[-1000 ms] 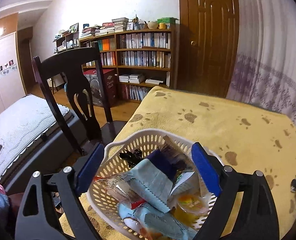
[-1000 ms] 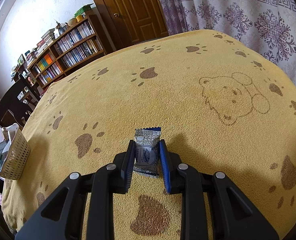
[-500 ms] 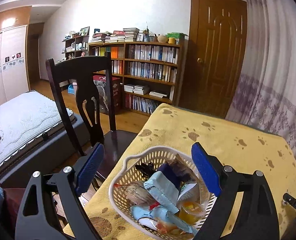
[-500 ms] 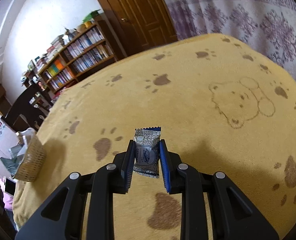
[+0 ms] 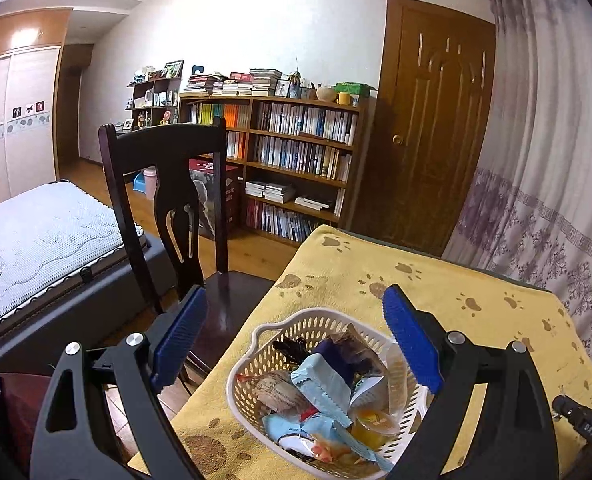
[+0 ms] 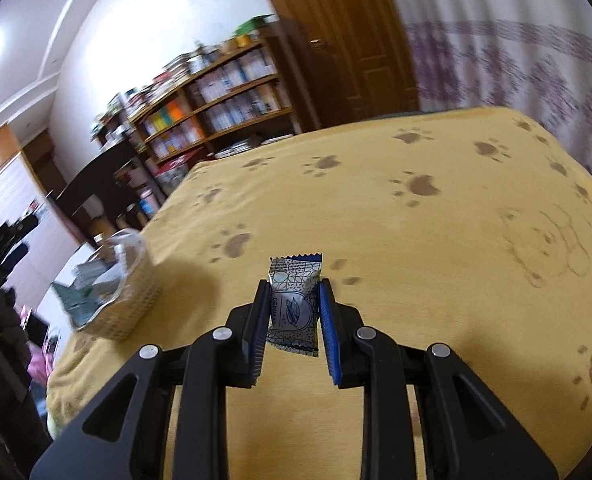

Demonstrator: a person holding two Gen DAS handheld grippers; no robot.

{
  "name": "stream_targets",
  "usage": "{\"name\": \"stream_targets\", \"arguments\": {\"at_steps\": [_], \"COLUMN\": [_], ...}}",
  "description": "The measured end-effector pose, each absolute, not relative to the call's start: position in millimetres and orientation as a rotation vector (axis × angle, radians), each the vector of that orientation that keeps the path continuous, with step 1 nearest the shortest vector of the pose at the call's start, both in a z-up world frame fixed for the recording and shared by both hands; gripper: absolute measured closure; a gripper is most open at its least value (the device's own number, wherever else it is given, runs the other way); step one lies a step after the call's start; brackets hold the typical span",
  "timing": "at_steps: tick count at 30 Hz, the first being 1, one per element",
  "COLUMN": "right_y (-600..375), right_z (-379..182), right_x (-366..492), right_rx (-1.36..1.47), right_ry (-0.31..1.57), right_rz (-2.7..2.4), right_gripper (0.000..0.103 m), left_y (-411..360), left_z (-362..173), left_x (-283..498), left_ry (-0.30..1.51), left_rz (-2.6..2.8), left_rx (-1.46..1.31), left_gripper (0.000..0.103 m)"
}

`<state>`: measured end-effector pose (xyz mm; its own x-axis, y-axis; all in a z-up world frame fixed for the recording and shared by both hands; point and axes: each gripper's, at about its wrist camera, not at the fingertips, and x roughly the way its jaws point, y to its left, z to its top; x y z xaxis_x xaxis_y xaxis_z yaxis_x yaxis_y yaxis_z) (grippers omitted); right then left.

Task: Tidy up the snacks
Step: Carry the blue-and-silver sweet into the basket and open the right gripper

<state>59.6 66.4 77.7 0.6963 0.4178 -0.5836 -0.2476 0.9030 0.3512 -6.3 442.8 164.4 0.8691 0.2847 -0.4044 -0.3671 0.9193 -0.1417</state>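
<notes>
A white perforated basket (image 5: 256, 364) full of wrapped snacks and a jelly cup (image 5: 374, 424) stands near the table's near-left corner. My left gripper (image 5: 296, 316) hovers open above and behind it, with nothing between its blue pads. In the right wrist view the same basket (image 6: 130, 304) shows blurred at the left. My right gripper (image 6: 292, 292) is shut on a silver and blue snack packet (image 6: 294, 304), held in the air over the yellow cloth.
The table wears a yellow cloth with brown paw prints (image 6: 416, 220). A dark wooden chair (image 5: 168, 208) stands at the table's left edge, close to the basket. A bed (image 5: 44, 232), a bookshelf (image 5: 288, 152), a door (image 5: 432, 120) and a curtain (image 5: 556, 160) surround the table.
My right gripper has lifted the packet off the cloth and swung left toward the basket. My left gripper has risen and drawn back from the basket.
</notes>
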Motion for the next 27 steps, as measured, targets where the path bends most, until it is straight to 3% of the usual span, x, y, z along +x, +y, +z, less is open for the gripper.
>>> {"name": "stream_targets", "arguments": {"at_steps": [15,27], "right_y": [211.2,292.4], "right_z": [117.0,108.6], "right_x": [55.5,64.9], "right_rx": [0.048,-0.098], "right_ry": [0.726,0.774], "right_rz": [0.648,0.725], "right_gripper": [0.079,0.079], "left_y": [451.7,457.8], "left_z": [177.8,179.8], "left_x": [-19.6,-21.7], "left_ry": [0.339,0.33], "left_rz": [0.402,0.398], "left_rx": [-0.206,-0.228], "left_gripper": [0.012,0.012]}}
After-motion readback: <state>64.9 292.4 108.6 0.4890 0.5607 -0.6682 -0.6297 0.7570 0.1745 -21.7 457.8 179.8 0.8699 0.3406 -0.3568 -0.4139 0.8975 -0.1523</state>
